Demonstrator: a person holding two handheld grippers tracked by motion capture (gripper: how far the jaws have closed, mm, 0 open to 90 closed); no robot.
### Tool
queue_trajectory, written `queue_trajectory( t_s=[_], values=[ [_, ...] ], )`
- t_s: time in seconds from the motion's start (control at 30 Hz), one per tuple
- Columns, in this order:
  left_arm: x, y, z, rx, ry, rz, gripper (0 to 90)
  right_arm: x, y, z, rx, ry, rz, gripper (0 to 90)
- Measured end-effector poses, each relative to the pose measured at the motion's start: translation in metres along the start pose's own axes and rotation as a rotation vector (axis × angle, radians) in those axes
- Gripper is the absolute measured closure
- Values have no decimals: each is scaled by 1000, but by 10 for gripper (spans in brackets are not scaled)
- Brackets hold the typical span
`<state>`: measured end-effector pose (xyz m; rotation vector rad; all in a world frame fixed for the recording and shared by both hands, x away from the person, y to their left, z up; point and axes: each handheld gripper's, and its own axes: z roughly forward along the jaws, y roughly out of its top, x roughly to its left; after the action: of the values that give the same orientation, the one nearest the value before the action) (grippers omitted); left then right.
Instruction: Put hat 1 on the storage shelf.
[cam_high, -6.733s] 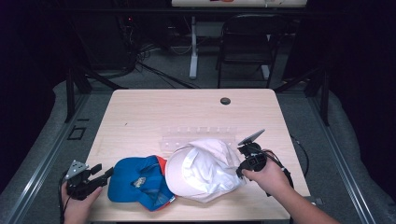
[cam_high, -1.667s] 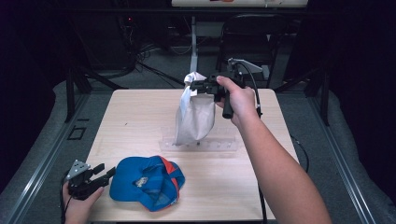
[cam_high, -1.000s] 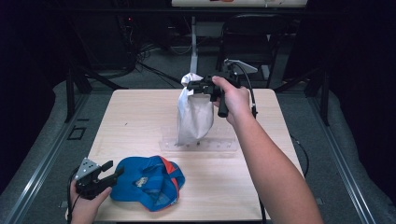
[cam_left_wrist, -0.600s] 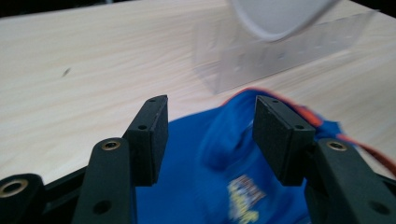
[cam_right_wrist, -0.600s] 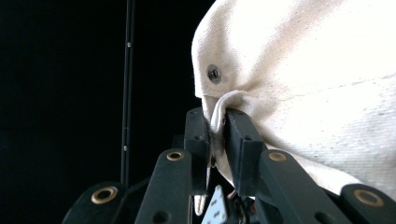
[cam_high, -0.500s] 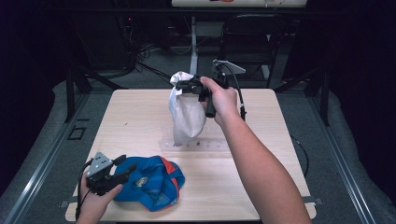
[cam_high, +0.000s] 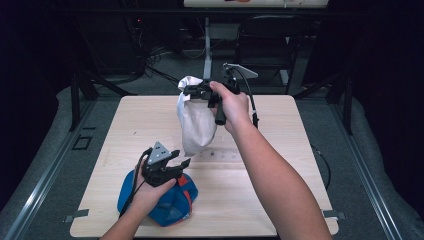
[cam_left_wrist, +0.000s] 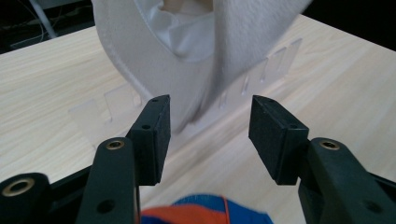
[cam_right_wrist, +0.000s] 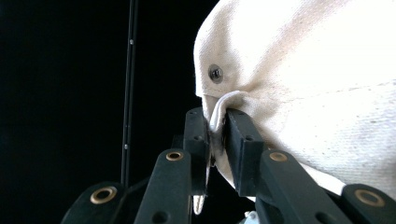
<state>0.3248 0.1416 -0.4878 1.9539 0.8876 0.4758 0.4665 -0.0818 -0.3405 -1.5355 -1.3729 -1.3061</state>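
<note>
Right gripper (cam_high: 196, 92), held high over the far half of the pale wooden table (cam_high: 280, 150), at about 12 o'clock from table centre. Its black jaws are pressed together on a bunched fold of a cream-white cotton cap (cam_high: 194, 120); the right gripper view shows the fabric (cam_right_wrist: 299, 79) squeezed between the pads, just below a small metal eyelet (cam_right_wrist: 215, 73). The cap hangs limp from that pinch, its lower end dangling above a clear acrylic slotted rack (cam_high: 220, 155) lying flat on the table.

Left gripper (cam_high: 175, 165), near the front edge at about 7 o'clock, jaws spread and empty. It sits above a blue cap with orange trim (cam_high: 170, 205) resting on the table. In the left gripper view the white cap's open underside (cam_left_wrist: 177, 56) faces the jaws, hem just beyond them, the rack's upright tabs (cam_left_wrist: 275, 60) behind.

Judged step: left gripper taking a second hold on the hanging cap, probably to open or steady it over the rack.

To do it well:
- Hold the right pinch steady; the bite is small and on a fold, so a tug could slip it.
- Bring the left jaws onto the lower hem, not the loose lining.
- Close only once one fabric edge lies between the pads.
- Keep clear of the blue cap below.
</note>
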Motion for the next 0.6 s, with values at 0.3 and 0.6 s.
queue_trajectory(
  t_s=[0.3,0.6],
  values=[
    [2,4,21,49,59,26,779,3,-2,1,19,-12,-17,792],
    [19,-14,16,7,45,-96,824,1,-9,2,46,-51,-42,791]
  ],
)
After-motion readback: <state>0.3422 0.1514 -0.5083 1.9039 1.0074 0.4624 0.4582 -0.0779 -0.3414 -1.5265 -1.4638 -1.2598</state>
